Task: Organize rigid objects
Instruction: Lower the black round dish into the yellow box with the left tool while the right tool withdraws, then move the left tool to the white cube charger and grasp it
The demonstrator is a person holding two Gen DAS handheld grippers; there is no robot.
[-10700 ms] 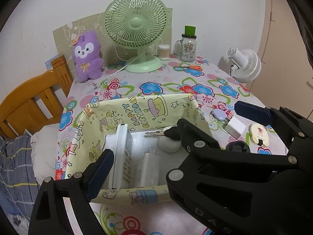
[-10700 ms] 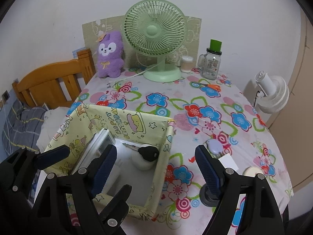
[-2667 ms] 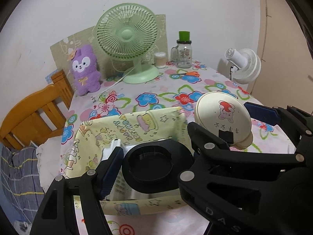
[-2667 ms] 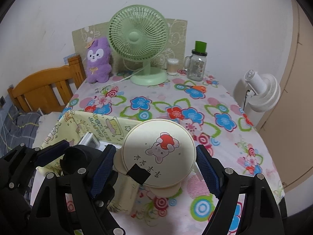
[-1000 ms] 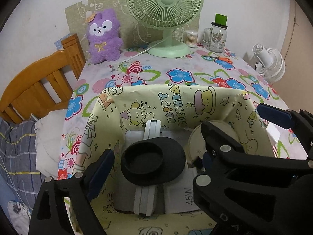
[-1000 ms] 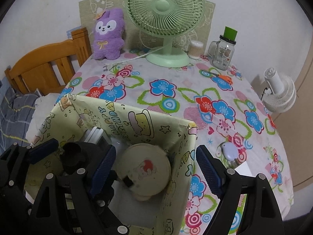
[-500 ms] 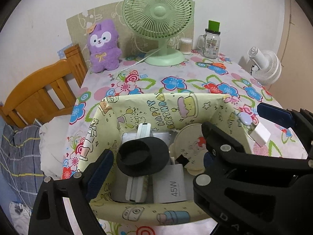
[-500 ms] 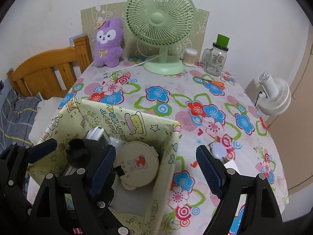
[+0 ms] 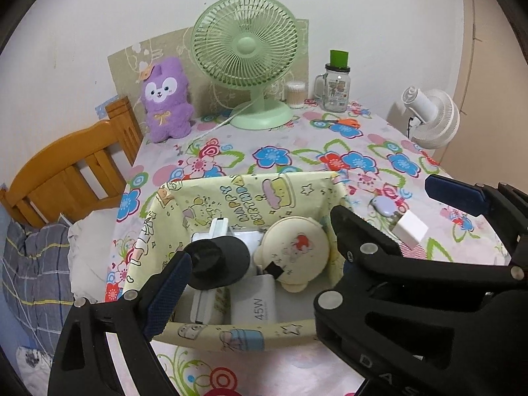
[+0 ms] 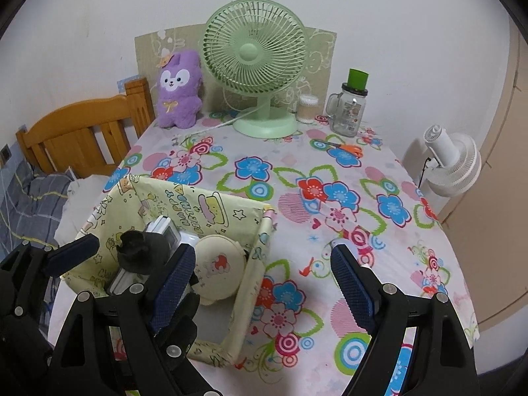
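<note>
Left wrist view, from the bottom of the frame upward: the left tongs [image 9: 264, 264] and the right tongs [image 10: 262, 264] both hang released and empty, drawn up and back from the pale yellow cartoon-print box [image 9: 231, 198] they were low over a second ago. The black round flanged cap [image 9: 217, 264] and the cream round case with a rabbit print [image 9: 293, 250] now lie inside it, on white chargers [image 9: 254, 307]. Higher on the right, a lilac oval gadget [image 9: 382, 204] and a white block [image 9: 411, 227] still lie on the flower-clothed bench [image 9: 297, 151], so I judge those two come next.
</note>
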